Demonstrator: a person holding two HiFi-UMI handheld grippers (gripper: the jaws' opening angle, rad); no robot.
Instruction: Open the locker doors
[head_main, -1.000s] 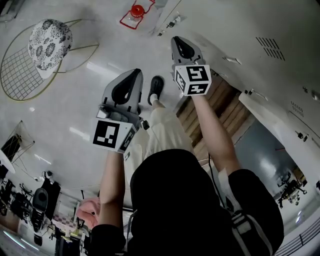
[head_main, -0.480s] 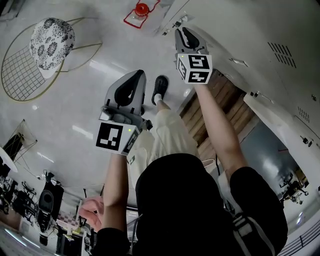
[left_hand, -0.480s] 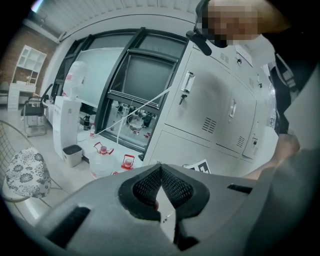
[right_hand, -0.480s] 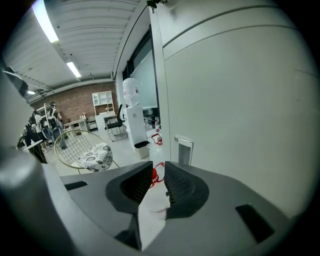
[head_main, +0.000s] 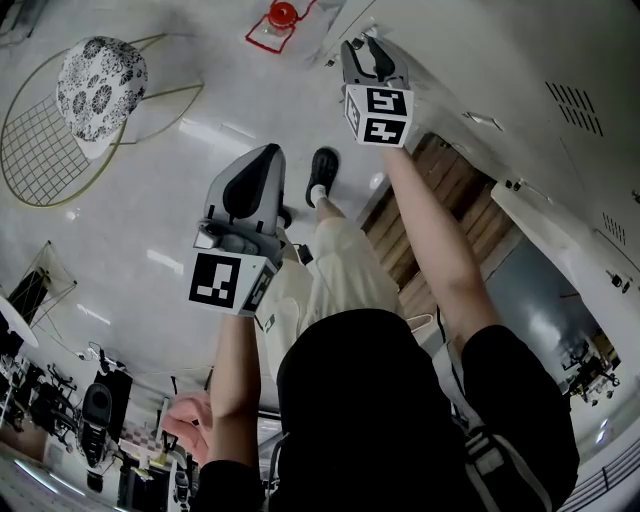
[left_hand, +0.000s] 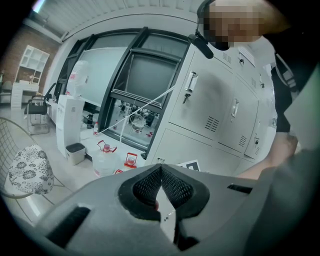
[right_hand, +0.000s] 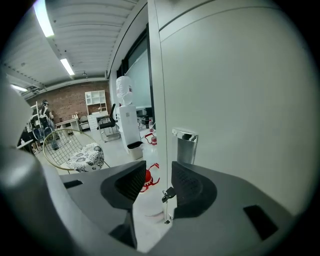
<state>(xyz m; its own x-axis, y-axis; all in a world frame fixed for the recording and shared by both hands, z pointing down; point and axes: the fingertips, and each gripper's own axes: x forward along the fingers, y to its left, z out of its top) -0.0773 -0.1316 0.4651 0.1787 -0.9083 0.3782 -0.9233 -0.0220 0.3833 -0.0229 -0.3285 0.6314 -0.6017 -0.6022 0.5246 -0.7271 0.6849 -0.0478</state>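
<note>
The white locker bank (head_main: 520, 70) runs along the right of the head view. One locker (head_main: 450, 215) stands open with a wooden inside, its door (head_main: 570, 250) swung out. My right gripper (head_main: 366, 50) is raised against a closed door (right_hand: 235, 100). Its jaws are opening and stand apart on either side of a small key (right_hand: 167, 194) in the lock, below a chrome handle (right_hand: 185, 146). The pads do not press on the key. My left gripper (head_main: 266, 155) hangs lower, away from the lockers, and is shut on nothing (left_hand: 161, 169).
A wire chair with a patterned cushion (head_main: 95, 85) stands on the pale floor at the left. A red-capped water jug (head_main: 280, 18) sits near the lockers' end. The person's leg and black shoe (head_main: 318, 172) are below the grippers. A water dispenser (right_hand: 125, 117) stands further back.
My right gripper has moved up and further along the locker front, and its jaws have gone from shut to apart. My left gripper has drifted slightly lower.
</note>
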